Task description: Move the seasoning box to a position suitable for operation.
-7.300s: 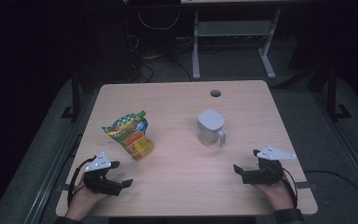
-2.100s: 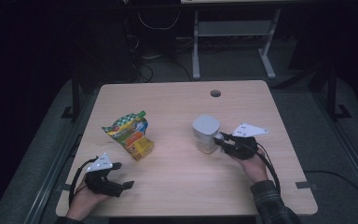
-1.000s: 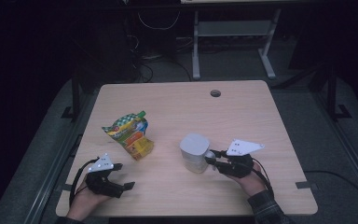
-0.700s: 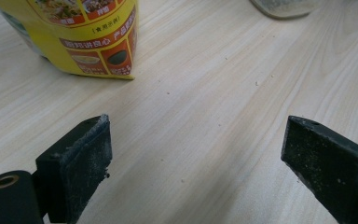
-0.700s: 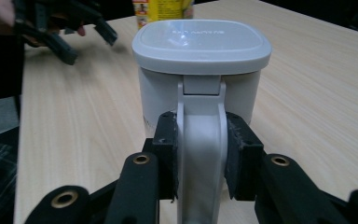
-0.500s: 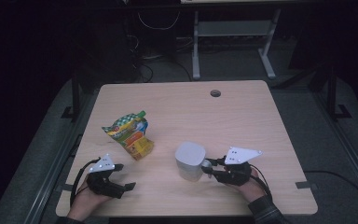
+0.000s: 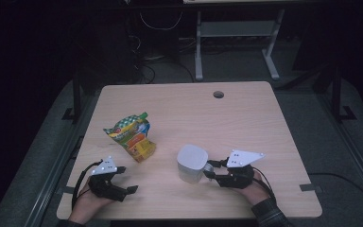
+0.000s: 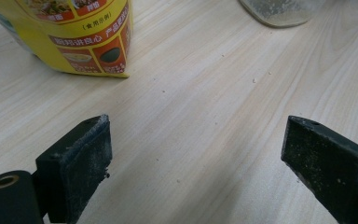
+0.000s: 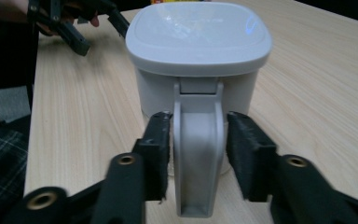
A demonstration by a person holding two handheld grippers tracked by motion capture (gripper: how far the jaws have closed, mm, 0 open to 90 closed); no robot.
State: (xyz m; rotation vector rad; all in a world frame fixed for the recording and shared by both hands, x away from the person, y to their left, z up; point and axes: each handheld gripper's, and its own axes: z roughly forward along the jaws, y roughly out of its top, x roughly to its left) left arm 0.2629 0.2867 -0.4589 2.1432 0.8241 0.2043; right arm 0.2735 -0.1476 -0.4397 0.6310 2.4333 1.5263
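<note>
High view: wooden worktop [image 7: 246,118] with a white lidded mug [image 7: 192,163] standing upright near the front edge, right of centre. Right claw [image 7: 211,171] just beside the mug's handle side, held by a hand coming in from the bottom, grey three-cornered plate on top. Left claw [image 7: 128,182] low at the front left corner, well apart from the mug, pointing right. Colourful snack pouch [image 7: 131,135] lying between the left claw and the worktop's middle, near the mug but apart from it.

Left gripper view: jaws spread wide over bare wood, nothing between them. Yellow bottom edge of the snack pouch [image 8: 74,35] ahead at upper left; base of the mug [image 8: 279,10] at the top edge.

Right gripper view: mug's handle [image 9: 198,154] upright between the two black jaws, which have just been opening; narrow gaps on both sides, pads not pressing. Lid [image 9: 198,35] shut on top. Left claw [image 9: 77,23] far off at upper left.
</note>
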